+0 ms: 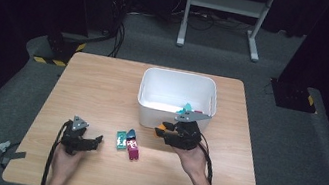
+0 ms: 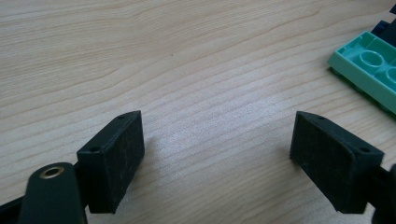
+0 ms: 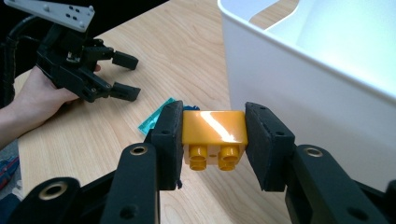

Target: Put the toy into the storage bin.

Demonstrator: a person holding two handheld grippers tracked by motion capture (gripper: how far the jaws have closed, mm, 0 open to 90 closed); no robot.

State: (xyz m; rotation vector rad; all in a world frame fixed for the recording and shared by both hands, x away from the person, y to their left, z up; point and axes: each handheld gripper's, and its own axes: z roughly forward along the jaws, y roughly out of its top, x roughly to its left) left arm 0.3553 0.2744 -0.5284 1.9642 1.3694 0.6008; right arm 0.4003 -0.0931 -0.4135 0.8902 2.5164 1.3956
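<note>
- Two tongs are working over the wooden surface: the right tongs are pinching an orange brick, studs pointing down, just beside the white bin's near wall.
- Left tongs are resting spread apart, gripping nothing, near the green brick.
- Judging by this, the carry-to-bin step is underway; next, the brick needs lifting clear of the rim, then releasing inside.
- Green and magenta bricks are waiting on the surface.
</note>
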